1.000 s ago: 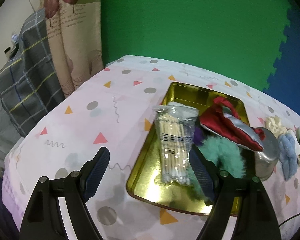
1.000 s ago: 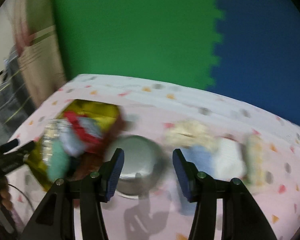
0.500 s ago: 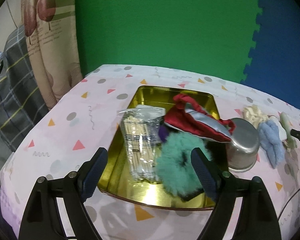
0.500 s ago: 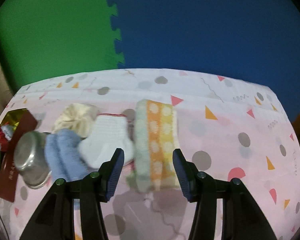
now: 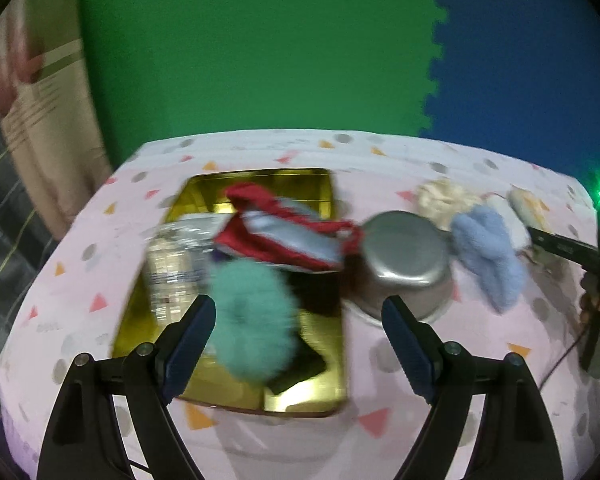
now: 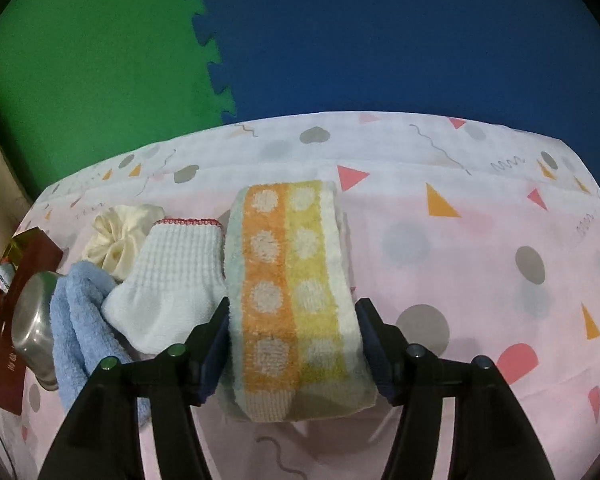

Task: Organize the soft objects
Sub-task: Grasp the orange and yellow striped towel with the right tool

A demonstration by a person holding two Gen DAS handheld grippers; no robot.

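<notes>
The right gripper (image 6: 292,332) straddles the folded towel (image 6: 292,300) on the table (image 6: 480,240), fingers opening; contact looks unclear. Next they must close and lift without snagging the white sock (image 6: 172,276) alongside. The left gripper (image 5: 300,332) hovers wide over the gold tray (image 5: 324,384).

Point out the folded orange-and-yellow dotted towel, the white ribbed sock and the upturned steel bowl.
Folded orange-and-yellow dotted towel (image 6: 296,292): right wrist view, middle of its top face.
White ribbed sock (image 6: 176,276): right wrist view, centre of the knit body.
Upturned steel bowl (image 5: 404,252): left wrist view, its flat base.
</notes>
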